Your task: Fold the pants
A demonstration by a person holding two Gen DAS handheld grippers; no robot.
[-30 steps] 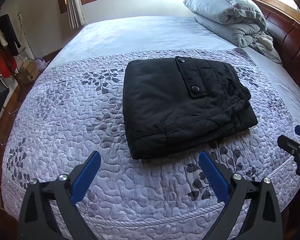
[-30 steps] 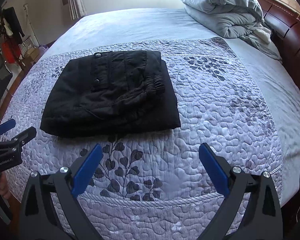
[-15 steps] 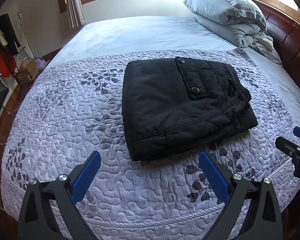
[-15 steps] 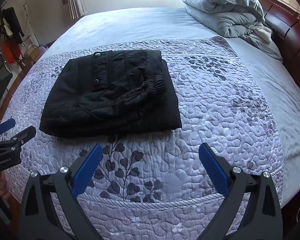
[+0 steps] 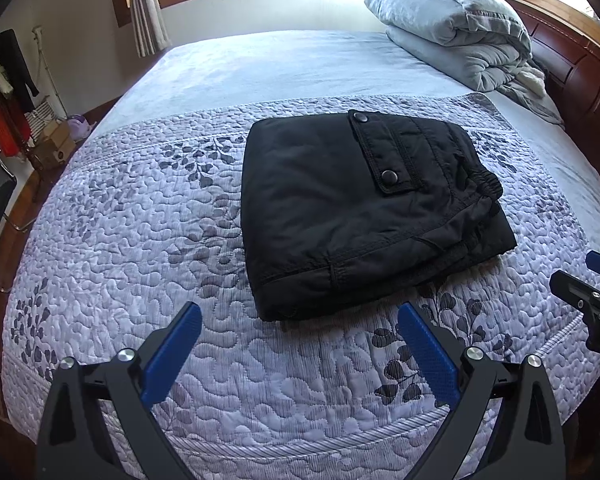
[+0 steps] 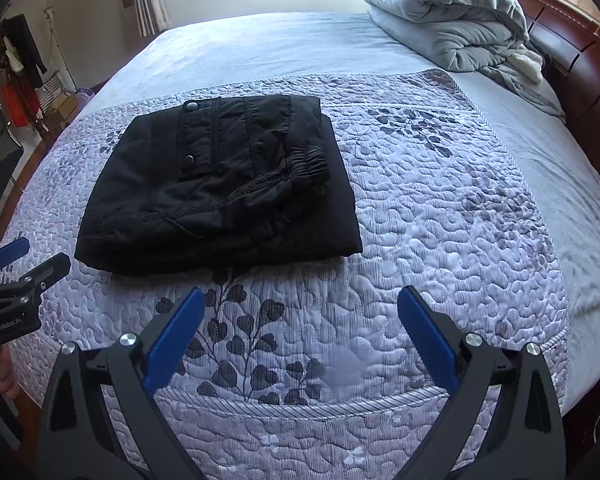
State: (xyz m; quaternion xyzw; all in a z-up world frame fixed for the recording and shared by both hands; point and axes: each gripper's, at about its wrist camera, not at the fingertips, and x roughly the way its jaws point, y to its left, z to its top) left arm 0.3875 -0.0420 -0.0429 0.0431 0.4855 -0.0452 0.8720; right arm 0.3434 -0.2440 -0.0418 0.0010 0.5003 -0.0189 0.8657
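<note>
Black pants (image 5: 360, 208), folded into a compact rectangle, lie flat on the quilted bedspread (image 5: 140, 220). Left gripper (image 5: 300, 330), jaws spread wide and empty, hovers clear at the pants' 6 o'clock edge. Right gripper (image 6: 300, 316), equally wide and empty, hovers at their 5 o'clock.

Bed (image 5: 260, 64) under lilac quilted cover (image 5: 140, 220) — folded black pants (image 5: 340, 208) on quilt centre, grey duvet (image 5: 452, 28) piled near headboard end.
</note>
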